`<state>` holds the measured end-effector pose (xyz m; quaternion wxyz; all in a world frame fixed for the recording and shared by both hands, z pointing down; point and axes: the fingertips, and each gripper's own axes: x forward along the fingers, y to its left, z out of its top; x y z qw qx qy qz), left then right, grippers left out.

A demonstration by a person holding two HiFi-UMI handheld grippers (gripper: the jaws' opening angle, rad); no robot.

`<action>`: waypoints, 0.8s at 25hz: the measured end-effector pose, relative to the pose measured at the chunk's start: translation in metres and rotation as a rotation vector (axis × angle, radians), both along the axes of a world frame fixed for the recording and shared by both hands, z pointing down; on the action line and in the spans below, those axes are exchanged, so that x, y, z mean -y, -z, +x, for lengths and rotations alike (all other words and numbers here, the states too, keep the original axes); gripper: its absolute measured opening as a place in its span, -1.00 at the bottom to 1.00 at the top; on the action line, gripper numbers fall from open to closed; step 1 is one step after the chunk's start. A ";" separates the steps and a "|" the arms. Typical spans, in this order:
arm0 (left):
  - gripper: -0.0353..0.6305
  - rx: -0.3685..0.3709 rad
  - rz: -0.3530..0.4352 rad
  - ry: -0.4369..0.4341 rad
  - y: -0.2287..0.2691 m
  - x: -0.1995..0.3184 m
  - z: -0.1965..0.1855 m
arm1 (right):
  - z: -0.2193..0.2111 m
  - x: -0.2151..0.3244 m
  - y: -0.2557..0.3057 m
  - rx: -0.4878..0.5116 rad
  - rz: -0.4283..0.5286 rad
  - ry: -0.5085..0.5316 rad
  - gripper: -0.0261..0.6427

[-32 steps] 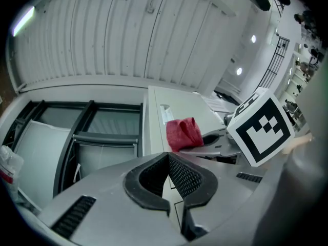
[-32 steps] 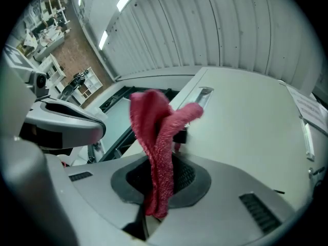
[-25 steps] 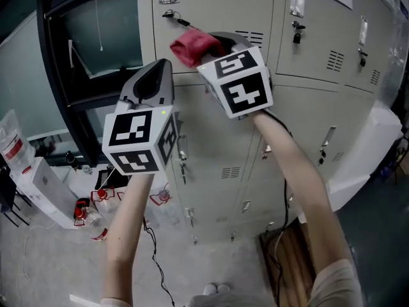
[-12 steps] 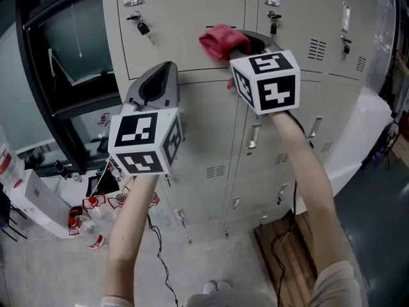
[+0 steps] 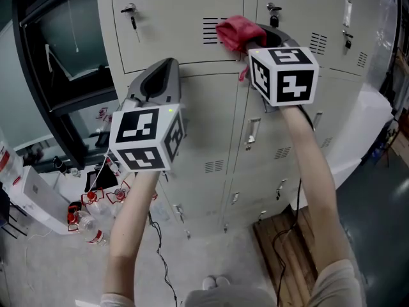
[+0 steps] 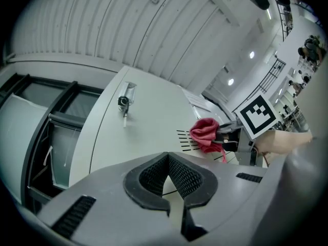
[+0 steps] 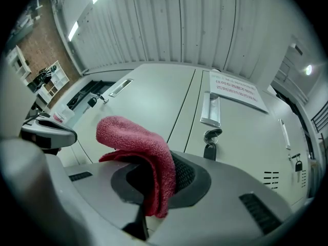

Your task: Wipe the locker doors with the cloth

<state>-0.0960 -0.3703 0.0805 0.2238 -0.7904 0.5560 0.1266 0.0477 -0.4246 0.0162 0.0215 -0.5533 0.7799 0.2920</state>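
Observation:
A bank of beige metal lockers (image 5: 192,120) fills the head view, its doors fitted with keys and vent slots. My right gripper (image 5: 255,38) is shut on a red cloth (image 5: 236,31), which is pressed against an upper locker door (image 5: 172,24) beside its vent slots (image 5: 211,31). In the right gripper view the red cloth (image 7: 146,152) drapes over the shut jaws. My left gripper (image 5: 156,85) hovers lower left near the door seam, shut with nothing in it. From the left gripper view I see the red cloth (image 6: 206,132) and a key (image 6: 123,102) in the door.
A dark-framed window (image 5: 57,62) lies left of the lockers. Water bottles (image 5: 86,219) and a white box (image 5: 35,197) sit on the floor at lower left. A wooden pallet (image 5: 287,248) and cables lie at lower right. A paper notice (image 7: 233,91) is stuck on a locker.
The right gripper with the red cloth has slid rightward along the upper locker door, past the vent slots. The left gripper has stayed about where it was.

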 end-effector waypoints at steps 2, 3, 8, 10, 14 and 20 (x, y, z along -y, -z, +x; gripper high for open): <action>-0.84 -0.003 -0.004 0.002 -0.002 0.000 -0.002 | 0.001 0.000 0.000 0.009 0.001 -0.002 -0.80; -0.84 -0.004 -0.006 0.002 -0.003 -0.001 -0.002 | 0.001 0.000 0.000 0.012 0.003 -0.004 -0.80; -0.84 -0.015 -0.025 0.003 -0.023 -0.002 -0.003 | 0.000 -0.002 -0.001 0.029 0.024 0.013 -0.80; -0.84 -0.037 -0.035 -0.011 -0.031 -0.006 -0.002 | 0.000 -0.007 -0.005 0.045 0.045 0.045 -0.80; -0.84 -0.049 0.002 -0.004 -0.040 -0.028 -0.001 | 0.003 -0.037 -0.025 0.060 0.114 0.084 -0.80; -0.84 -0.065 0.040 0.053 -0.084 -0.067 0.008 | 0.015 -0.098 -0.086 0.145 0.170 0.094 -0.80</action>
